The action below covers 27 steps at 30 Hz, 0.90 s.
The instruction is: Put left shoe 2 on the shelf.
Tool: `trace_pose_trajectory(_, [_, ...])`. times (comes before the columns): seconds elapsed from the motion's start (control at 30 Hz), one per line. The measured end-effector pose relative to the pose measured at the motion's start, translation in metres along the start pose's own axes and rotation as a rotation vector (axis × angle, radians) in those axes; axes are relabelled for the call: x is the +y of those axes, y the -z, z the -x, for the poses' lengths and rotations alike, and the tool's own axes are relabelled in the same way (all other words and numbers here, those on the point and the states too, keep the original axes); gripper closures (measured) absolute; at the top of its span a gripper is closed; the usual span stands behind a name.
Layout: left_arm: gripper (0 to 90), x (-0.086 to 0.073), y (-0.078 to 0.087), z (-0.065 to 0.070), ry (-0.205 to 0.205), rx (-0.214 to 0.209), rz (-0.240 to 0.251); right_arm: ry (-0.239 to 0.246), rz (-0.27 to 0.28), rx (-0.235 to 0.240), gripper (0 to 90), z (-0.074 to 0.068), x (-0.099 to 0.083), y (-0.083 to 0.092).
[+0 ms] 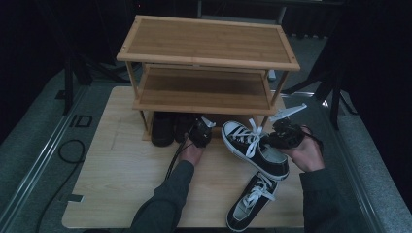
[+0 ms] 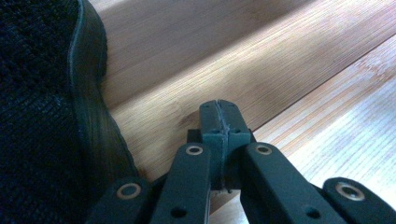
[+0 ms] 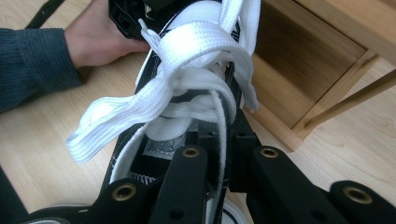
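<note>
R fingers (image 3: 219,154) closed on the side wall/collar of the black canvas sneaker (image 1: 255,148), near the lace knot. In the right gripper view the canvas edge runs up between my two fingers and the white laces (image 3: 187,88) bunch just past the tips. Sneaker is lifted, tilted off the bench (image 1: 121,174).

Key relation: long axis of the held sneaker runs diagonally in the high view, toe up-left toward the rack's bottom opening, heel down-right next to my R hand (image 1: 303,153). So the toe already points at the slot under the lowest shelf of the bamboo shoe rack (image 1: 204,97). Judging the next move as a push along that axis, toe first, w/ the rack's front R leg (image 3: 345,102) close on one side.

L fingers (image 2: 219,123) shut, nothing between them; tips sit just beside a dark knit shoe (image 2: 42,107) already under the rack, over its bottom board.

Second sneaker (image 1: 252,201) lies on the bench nearer me, toe toward me, heel toward the rack. R hand is the nearer one to it.
</note>
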<state>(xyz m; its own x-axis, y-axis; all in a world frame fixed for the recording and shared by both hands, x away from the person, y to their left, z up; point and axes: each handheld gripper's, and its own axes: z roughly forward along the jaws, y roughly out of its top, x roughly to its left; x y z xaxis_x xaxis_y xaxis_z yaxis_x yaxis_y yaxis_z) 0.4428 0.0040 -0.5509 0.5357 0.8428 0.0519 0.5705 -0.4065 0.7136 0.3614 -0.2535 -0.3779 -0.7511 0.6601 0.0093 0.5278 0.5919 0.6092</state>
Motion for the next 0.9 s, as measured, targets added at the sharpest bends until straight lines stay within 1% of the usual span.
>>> trace_pose_trajectory(0.13, [90.0,0.0,0.0,0.0,0.004,-0.003,0.005,0.018,0.003,0.0,87.8,0.0,0.003,0.006])
trace_pose_trajectory(0.2, [90.0,-0.001,0.0,0.0,-0.005,-0.001,0.006,0.023,0.003,0.0,87.8,0.0,0.003,0.007])
trace_pose_trajectory(0.23, [90.0,-0.001,0.0,0.0,-0.005,-0.003,0.005,0.034,0.016,0.011,87.8,0.002,0.004,0.01])
trace_pose_trajectory(0.33, [90.0,-0.001,0.001,0.0,-0.006,-0.004,0.005,0.043,0.014,0.034,87.8,0.005,0.005,0.013])
trace_pose_trajectory(0.43, [90.0,-0.001,0.001,0.0,-0.004,-0.003,0.004,0.052,0.016,0.04,87.8,0.005,0.007,0.018])
trace_pose_trajectory(0.47, [90.0,-0.001,0.001,0.0,-0.009,-0.002,-0.001,0.05,0.015,0.038,87.8,0.005,0.008,0.021])
trace_pose_trajectory(0.6, [90.0,-0.001,0.001,0.0,-0.002,-0.005,0.002,0.053,0.029,0.04,87.8,0.006,0.01,0.028])
trace_pose_trajectory(0.67, [90.0,-0.002,0.001,0.0,-0.003,-0.004,0.004,0.053,0.039,0.046,87.8,0.007,0.011,0.031])
trace_pose_trajectory(0.7, [90.0,-0.002,0.001,0.001,0.003,-0.001,0.009,0.05,0.045,0.054,87.8,0.008,0.012,0.035])
trace_pose_trajectory(0.9, [90.0,-0.003,0.001,0.001,0.007,-0.002,0.013,0.058,0.051,0.062,87.8,0.006,0.016,0.04])
